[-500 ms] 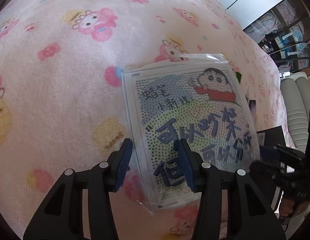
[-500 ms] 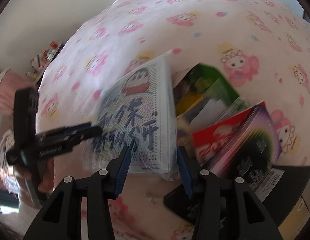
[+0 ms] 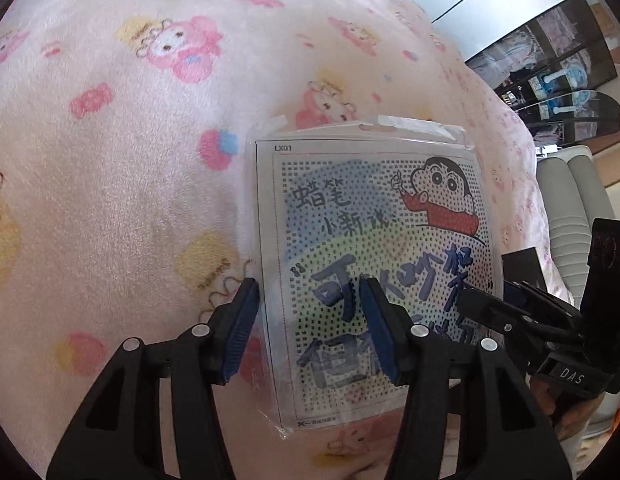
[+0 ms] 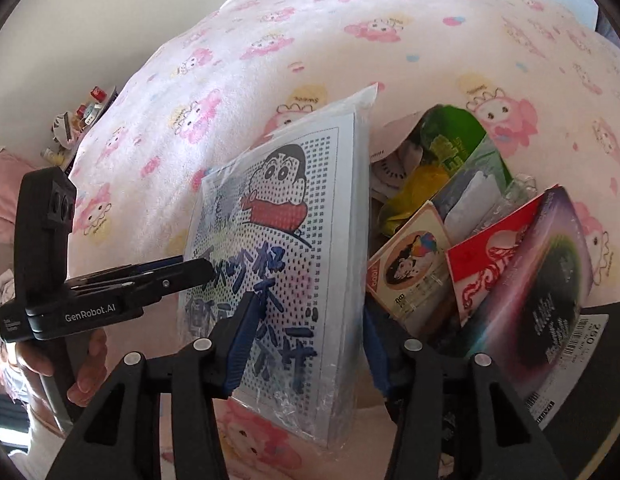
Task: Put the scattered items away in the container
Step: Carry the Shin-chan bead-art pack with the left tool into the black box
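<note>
Right wrist view: we are working on the cartoon-print packet [image 4: 286,264], a flat plastic-wrapped kit standing tilted on the pink blanket [image 4: 350,40], just beside a heap of other packets and cards [image 4: 470,216]. We are straddling its lower right part with the right gripper [image 4: 310,344]; whether the pads are pressing we cannot tell. In the left wrist view, we are holding the left gripper [image 3: 310,328] open over the packet's left edge [image 3: 262,280]. We judge the pick-up step is under way; next we need a firm clamp, then a lift toward the container, which is not clearly in view.
</note>
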Action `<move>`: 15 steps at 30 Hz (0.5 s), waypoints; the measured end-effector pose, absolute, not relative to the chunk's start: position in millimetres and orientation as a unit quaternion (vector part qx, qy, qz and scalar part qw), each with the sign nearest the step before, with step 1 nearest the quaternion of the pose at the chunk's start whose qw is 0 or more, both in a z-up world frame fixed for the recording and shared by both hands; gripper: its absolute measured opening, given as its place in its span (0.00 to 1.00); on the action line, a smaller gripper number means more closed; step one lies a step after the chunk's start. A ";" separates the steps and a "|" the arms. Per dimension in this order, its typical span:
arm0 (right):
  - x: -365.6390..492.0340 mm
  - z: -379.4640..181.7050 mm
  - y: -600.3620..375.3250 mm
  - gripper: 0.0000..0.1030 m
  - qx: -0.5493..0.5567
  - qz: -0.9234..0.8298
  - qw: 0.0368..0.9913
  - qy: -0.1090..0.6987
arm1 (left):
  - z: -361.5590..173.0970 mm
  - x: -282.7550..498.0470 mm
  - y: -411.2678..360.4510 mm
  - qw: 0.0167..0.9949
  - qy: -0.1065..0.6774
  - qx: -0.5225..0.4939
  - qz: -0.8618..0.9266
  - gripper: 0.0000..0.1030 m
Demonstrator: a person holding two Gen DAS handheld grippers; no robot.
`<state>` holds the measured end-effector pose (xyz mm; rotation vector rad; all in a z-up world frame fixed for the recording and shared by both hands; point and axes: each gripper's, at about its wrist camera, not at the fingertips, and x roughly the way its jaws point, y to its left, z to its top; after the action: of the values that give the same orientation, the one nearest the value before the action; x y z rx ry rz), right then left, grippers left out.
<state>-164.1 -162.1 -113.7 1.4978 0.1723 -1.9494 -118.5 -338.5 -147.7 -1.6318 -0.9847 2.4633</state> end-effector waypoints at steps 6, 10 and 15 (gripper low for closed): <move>-129.5 -39.7 -109.9 0.42 0.510 -0.793 0.333 0.030 | -75.2 -118.5 -288.6 0.075 -0.266 -0.492 0.825 0.52; -105.6 1.1 -45.5 0.42 0.466 -0.826 0.318 0.000 | -40.6 -121.0 -236.7 0.121 -0.252 -0.479 0.832 0.52; -75.4 31.9 38.1 0.42 0.421 -0.866 0.268 0.014 | -32.3 -128.7 -146.4 0.179 -0.226 -0.501 0.816 0.52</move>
<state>-75.4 38.1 31.9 1.1359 0.0384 -2.3372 -128.7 -146.4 -32.3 -1.4180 -0.6383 2.3068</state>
